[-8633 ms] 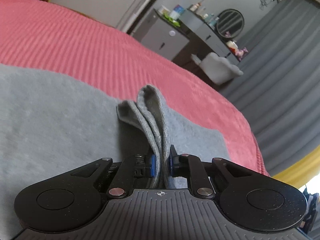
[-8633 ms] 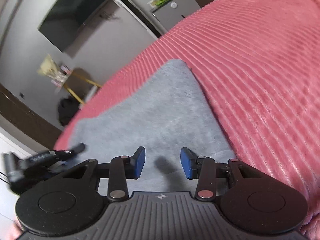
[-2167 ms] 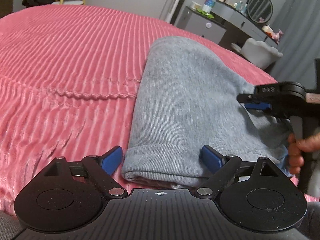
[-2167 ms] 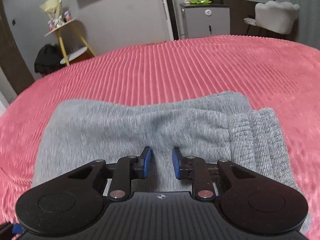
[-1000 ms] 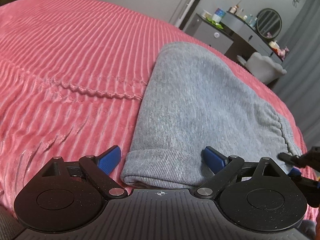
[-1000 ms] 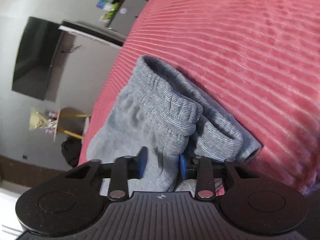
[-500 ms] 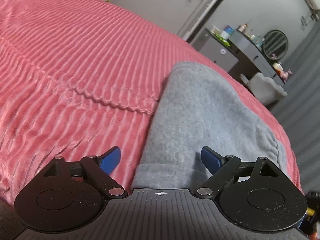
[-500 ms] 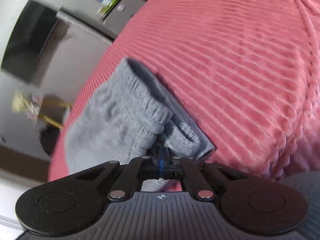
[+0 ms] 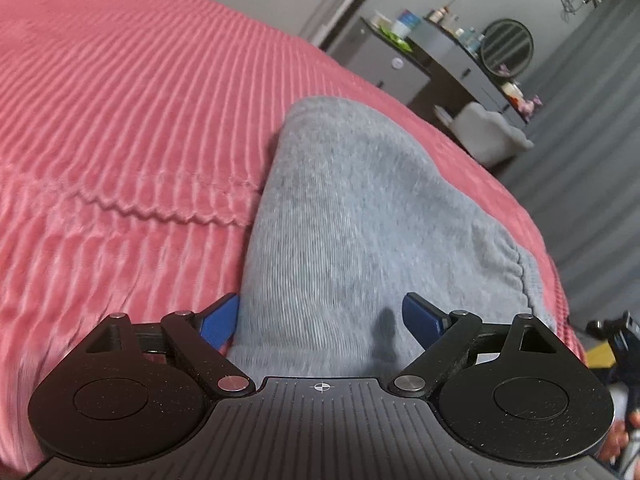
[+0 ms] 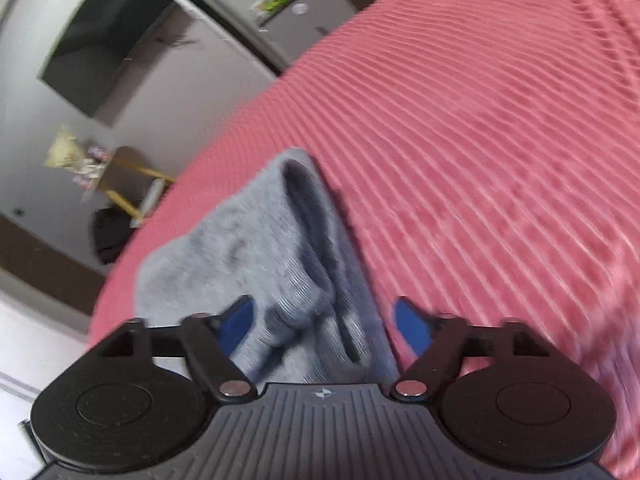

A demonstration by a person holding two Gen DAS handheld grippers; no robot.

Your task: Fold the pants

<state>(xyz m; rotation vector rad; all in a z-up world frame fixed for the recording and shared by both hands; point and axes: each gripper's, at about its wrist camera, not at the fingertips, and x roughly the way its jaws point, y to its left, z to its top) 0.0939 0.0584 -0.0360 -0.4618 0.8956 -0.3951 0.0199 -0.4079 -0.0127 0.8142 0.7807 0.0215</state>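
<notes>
The grey pants [image 9: 348, 220] lie folded into a thick bundle on the pink ribbed bedspread [image 9: 120, 120]. My left gripper [image 9: 322, 318] is open just above the bundle's near end, its blue pads wide apart and free of the cloth. In the right wrist view the same grey pants [image 10: 256, 248] show their ribbed waistband end. My right gripper [image 10: 328, 326] hovers over that end with its jaws opening; the waistband folds lie between the pads, which do not press on them. The right gripper's tip [image 9: 616, 332] and a hand show at the left wrist view's right edge.
The pink bedspread [image 10: 480, 160] stretches wide around the bundle. Beyond the bed stand a grey cabinet [image 9: 384, 64], a dresser with a round mirror [image 9: 507, 48], a pale chair [image 9: 492, 136], grey curtains, a wall television [image 10: 104, 40] and a yellow-legged side table [image 10: 120, 188].
My right gripper, shut on the waistband a moment ago, has let go, spread its jaws and lifted back a little. The left gripper has shifted slightly over the bundle and stays open.
</notes>
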